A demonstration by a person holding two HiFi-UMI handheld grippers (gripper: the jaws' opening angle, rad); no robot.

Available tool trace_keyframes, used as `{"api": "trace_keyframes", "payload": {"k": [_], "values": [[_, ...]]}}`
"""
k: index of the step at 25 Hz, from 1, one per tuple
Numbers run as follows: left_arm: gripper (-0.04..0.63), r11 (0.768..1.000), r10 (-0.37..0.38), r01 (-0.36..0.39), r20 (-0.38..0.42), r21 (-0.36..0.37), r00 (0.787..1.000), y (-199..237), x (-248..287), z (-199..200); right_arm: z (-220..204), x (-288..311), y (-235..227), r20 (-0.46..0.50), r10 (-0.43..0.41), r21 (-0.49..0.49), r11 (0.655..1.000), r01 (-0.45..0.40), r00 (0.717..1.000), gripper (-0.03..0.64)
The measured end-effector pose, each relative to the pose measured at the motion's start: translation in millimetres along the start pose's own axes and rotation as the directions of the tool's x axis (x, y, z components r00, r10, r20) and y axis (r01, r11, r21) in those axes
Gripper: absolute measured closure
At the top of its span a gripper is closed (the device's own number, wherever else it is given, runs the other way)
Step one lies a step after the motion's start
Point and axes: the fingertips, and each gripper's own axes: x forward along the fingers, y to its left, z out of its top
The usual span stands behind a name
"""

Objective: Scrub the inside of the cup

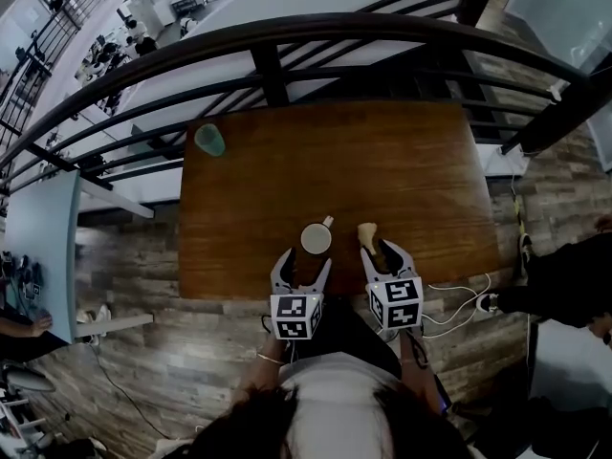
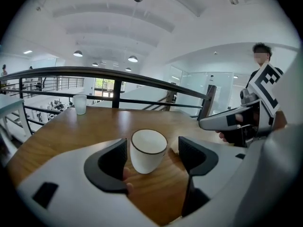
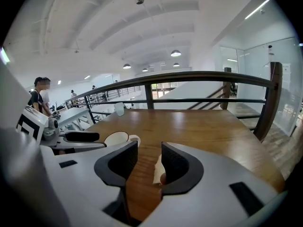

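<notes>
Items as I see them from my station, largest first.

1. Table – wooden top under both grippers, with a dark railing along its far edge. It carries everything in the task.

2. Left gripper – jaws wide apart, holding nothing. I read the spread as chosen to straddle the cup and steady it. The pads are not pressing yet.

3. Right gripper – jaws partly apart with a clear strip of table between them, so nothing is clamped. It sits just right of the left gripper, and both point forward and down at the table.

4. Cup – white, upright, mouth open upward, standing just ahead of the left gripper and framed between its jaws. It is nearer the left pad, with a gap at the right one. Its handle faces the right gripper. An upright cup gives the scrubber a way in from above.

5. Tumbler – pale green, far ahead and left of the left gripper, well apart from the work.

6. Scrubber – a pale, sponge-like piece at the right gripper's tips, lying against the inner face of its right jaw. It is loose, and I judge it placed ready for a grip.
</notes>
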Motion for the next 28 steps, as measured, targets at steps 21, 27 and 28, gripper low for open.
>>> {"api": "trace_keyframes", "payload": {"k": [21,27,28], "values": [[0.173,0.993,-0.009,0.021,-0.101,0.119,0.995,9,45,-34,-43,44,-14,-0.145,0.020,0.036,0.999,-0.015,0.989,0.382],[0.172,0.993,-0.005,0.020,-0.122,0.119,0.993,12,58,-39,-52,53,-20,-0.179,0.028,0.060,0.998,-0.018,0.983,0.374],[0.172,0.992,-0.006,0.022,-0.127,0.122,0.992,11,60,-41,-54,54,-21,-0.184,0.029,0.064,0.998,-0.018,0.983,0.373]]}}
